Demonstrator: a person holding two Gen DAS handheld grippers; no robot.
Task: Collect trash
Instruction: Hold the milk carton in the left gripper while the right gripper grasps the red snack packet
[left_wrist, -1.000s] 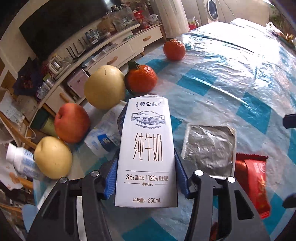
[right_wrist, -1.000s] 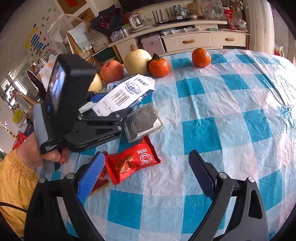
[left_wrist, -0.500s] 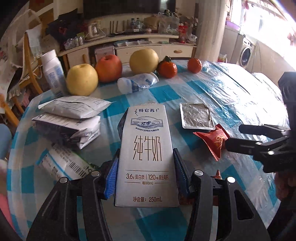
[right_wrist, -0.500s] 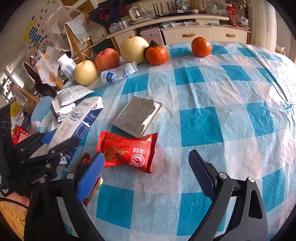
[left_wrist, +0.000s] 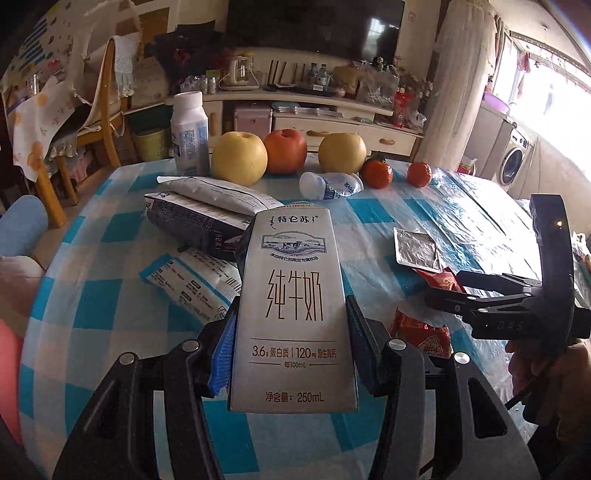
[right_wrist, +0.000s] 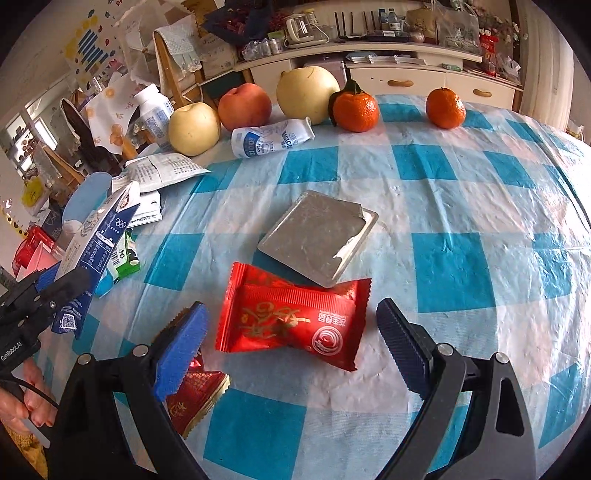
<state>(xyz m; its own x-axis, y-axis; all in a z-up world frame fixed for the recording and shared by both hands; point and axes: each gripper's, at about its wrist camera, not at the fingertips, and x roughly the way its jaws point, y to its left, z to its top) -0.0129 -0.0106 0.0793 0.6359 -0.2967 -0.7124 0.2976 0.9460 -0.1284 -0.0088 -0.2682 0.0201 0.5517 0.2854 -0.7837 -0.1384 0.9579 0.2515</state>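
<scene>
1. The left claw (left_wrist: 291, 354) grips a white milk carton (left_wrist: 293, 306) between its blue pads, lifted above the checked bench (right_wrist: 443, 184).
2. The right claw (right_wrist: 291, 332) stands wide, straddling a red snack wrapper (right_wrist: 291, 317) lying on the bench (pads not touching it).
3. A foil tray (right_wrist: 317, 236) lies just behind the wrapper.

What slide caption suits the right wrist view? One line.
Open right gripper hovers over red snack wrapper on checked tablecloth.
</scene>
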